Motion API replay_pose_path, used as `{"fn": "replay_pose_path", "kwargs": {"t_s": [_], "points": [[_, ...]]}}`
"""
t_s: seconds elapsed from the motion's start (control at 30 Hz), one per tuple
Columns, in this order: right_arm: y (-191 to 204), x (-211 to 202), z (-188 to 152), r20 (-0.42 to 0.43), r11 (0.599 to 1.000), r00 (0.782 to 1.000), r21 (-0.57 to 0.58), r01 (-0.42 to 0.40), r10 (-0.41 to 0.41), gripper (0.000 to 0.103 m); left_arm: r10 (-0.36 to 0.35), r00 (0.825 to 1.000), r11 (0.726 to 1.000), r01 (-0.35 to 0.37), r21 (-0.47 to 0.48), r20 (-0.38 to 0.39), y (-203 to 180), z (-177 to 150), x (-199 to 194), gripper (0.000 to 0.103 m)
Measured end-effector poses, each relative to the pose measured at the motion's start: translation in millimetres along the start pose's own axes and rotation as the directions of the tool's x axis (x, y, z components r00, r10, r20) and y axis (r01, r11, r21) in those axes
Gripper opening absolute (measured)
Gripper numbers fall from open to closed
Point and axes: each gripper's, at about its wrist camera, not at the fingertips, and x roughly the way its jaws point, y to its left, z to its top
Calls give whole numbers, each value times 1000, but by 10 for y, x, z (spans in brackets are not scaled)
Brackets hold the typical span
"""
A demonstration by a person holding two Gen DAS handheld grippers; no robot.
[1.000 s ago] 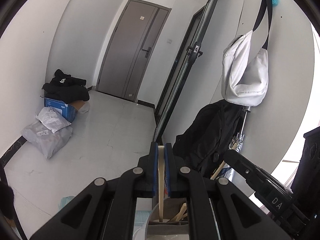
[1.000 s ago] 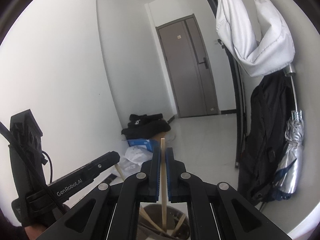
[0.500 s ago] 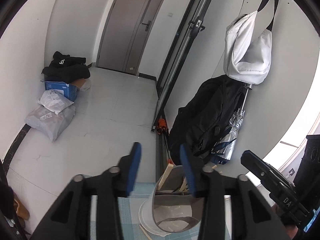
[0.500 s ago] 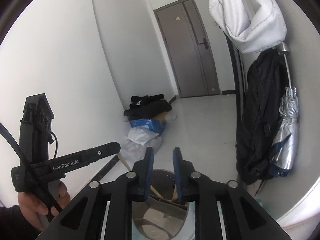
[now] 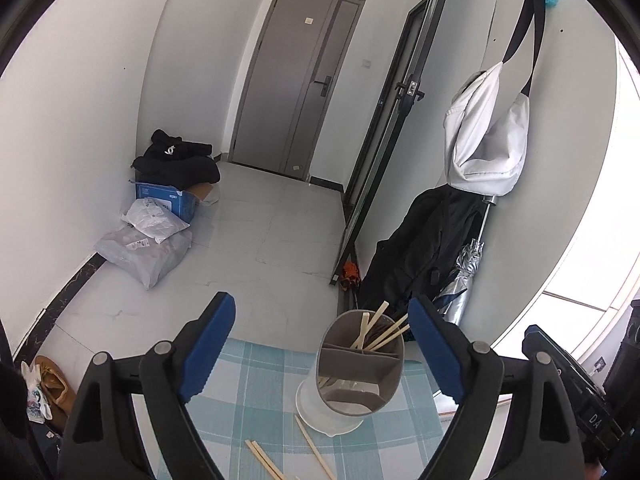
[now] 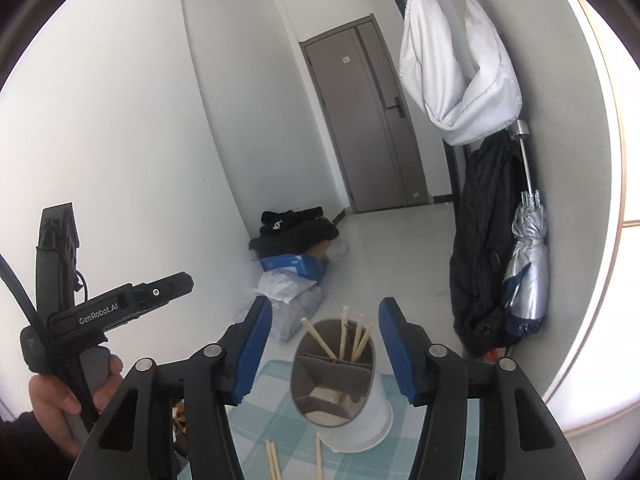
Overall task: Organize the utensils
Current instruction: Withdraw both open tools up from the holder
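Left gripper (image 5: 318,342): black moulded arms with blue padded fingers (image 5: 208,346) spread wide apart; the jaws have just been opening and nothing is pressed between them; the utensil holder shows in the gap, toward the right finger, untouched.
Right gripper (image 6: 324,350): same black and blue build, jaws parted and just been opening, no stick between the pads; the holder sits framed between the two fingers but clear of both.
Utensil holder (image 5: 360,364): a round, smooth grey cup with inner dividers, standing upright in a white shallow dish (image 5: 316,412) on the near table.
Chopsticks in holder (image 5: 378,332): several pale, slim wooden sticks leaning in the far compartment, tips fanned above the rim; the exact count is hard to tell.
Loose chopsticks (image 5: 316,452): more pale sticks lying flat on the cloth, near side of the dish, close to it.
Tablecloth (image 5: 256,392): woven-looking check in light blue and white.
Person's hand (image 6: 68,404): at the near left in the right wrist view, wrapped round the grey handle of the other gripper.
Far floor: glossy pale tiles; crumpled plastic bags (image 5: 144,248) and a blue box (image 5: 168,198) by the left wall.
Right wall: a soft white bag (image 5: 486,140) hanging, a black backpack (image 5: 424,248) and a folded silver umbrella (image 5: 464,276) below it.
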Motion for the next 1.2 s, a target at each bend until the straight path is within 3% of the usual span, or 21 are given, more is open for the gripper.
{"fn": "replay_pose_path", "kwargs": {"t_s": [0.23, 0.5, 0.8, 1.2], "points": [[129, -319, -231, 18, 1000, 1000, 6, 24, -24, 81, 20, 1000, 1000, -19, -21, 23, 30, -205, -274, 97], [213, -521, -636, -16, 998, 998, -17, 61, -62, 84, 58, 998, 998, -57, -21, 31, 0, -581, -408, 98], [84, -589, -1120, -87, 991, 988, -12, 131, -131, 92, 73, 996, 997, -72, 24, -51, 26, -998, -350, 98], [1, -406, -1519, -221, 981, 956, -47, 189, -195, 92, 52, 978, 996, -65, -60, -200, 217, -1389, -96, 98]]}}
